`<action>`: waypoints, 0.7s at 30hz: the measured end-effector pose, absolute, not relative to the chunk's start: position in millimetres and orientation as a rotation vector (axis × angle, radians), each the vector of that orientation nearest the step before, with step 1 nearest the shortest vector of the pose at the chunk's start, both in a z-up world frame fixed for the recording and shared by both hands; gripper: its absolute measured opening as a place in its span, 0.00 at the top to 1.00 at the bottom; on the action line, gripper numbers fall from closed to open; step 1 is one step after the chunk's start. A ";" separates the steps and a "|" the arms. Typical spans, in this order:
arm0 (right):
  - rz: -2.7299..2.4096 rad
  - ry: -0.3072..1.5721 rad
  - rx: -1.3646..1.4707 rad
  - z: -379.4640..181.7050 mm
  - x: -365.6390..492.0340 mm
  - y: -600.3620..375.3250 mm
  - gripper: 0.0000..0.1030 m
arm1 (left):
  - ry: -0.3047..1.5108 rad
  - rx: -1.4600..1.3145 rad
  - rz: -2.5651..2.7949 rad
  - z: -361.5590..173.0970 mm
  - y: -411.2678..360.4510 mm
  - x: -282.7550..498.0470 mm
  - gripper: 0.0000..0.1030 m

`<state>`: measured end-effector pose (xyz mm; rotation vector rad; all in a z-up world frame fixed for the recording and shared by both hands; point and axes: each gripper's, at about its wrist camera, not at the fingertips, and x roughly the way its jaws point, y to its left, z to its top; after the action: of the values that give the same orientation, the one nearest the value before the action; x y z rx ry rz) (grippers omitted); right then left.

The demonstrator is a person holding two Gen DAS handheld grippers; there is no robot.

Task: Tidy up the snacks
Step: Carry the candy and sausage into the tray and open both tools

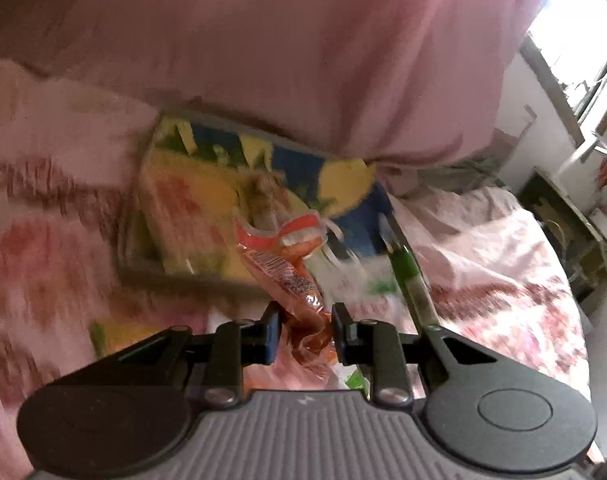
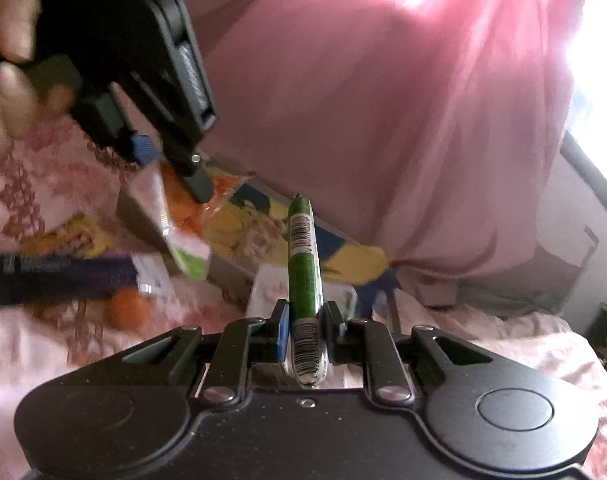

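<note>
My left gripper is shut on an orange snack packet and holds it above a colourful yellow and blue box on the bed. In the right wrist view the left gripper hangs over that box with the orange packet. My right gripper is shut on a green sausage stick that points forward and up. The same stick shows at the right in the left wrist view.
A pink floral bedsheet covers the bed, with a big pink pillow behind the box. A dark purple packet, a yellow packet, an orange ball and white-green packets lie loose at the left.
</note>
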<state>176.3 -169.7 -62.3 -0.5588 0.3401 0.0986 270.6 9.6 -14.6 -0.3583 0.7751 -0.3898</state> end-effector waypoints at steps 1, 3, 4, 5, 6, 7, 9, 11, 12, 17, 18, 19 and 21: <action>0.106 0.339 -0.553 -59.9 185.2 -165.6 0.81 | 0.758 -0.354 -0.376 -12.7 13.1 279.8 0.72; 0.119 0.344 -0.530 -54.8 206.3 -156.5 0.81 | 0.722 -0.356 -0.356 -9.0 19.5 297.5 0.72; 0.124 0.347 -0.519 -53.0 215.8 -151.8 0.81 | 0.701 -0.357 -0.347 -7.5 22.8 305.9 0.72; 0.131 0.352 -0.511 -51.9 226.9 -147.1 0.81 | 0.680 -0.355 -0.344 -6.9 25.1 311.6 0.72; 0.136 0.360 -0.502 -51.2 237.6 -141.9 0.81 | 0.656 -0.351 -0.339 -7.1 27.6 316.5 0.72; 0.141 0.367 -0.495 -50.8 245.9 -136.4 0.81 | 0.640 -0.348 -0.330 -8.5 29.8 320.0 0.72; 0.147 0.389 -0.481 -52.4 264.3 -127.4 0.81 | 0.619 -0.349 -0.323 -14.2 35.5 326.4 0.72; 0.145 0.416 -0.454 -54.7 283.0 -121.6 0.82 | 0.604 -0.353 -0.314 -21.3 40.5 330.8 0.72; 0.143 0.431 -0.434 -56.1 288.6 -119.4 0.82 | 0.602 -0.354 -0.311 -25.0 43.2 333.5 0.72; 0.149 0.505 -0.332 -62.4 317.8 -110.4 0.82 | 0.595 -0.363 -0.308 -39.2 51.8 344.7 0.72; 0.150 0.516 -0.325 -65.4 322.2 -108.4 0.82 | 0.598 -0.368 -0.310 -41.9 53.1 347.5 0.72; 0.150 0.525 -0.323 -68.1 325.8 -106.7 0.82 | 0.602 -0.371 -0.310 -43.9 54.8 349.7 0.72; 0.149 0.543 -0.322 -75.1 333.1 -102.9 0.82 | 0.610 -0.365 -0.304 -47.7 55.8 351.4 0.72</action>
<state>333.1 -102.9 -75.1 -0.3225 0.5432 0.1489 351.4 55.8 -47.7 -0.3647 0.6101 -0.3042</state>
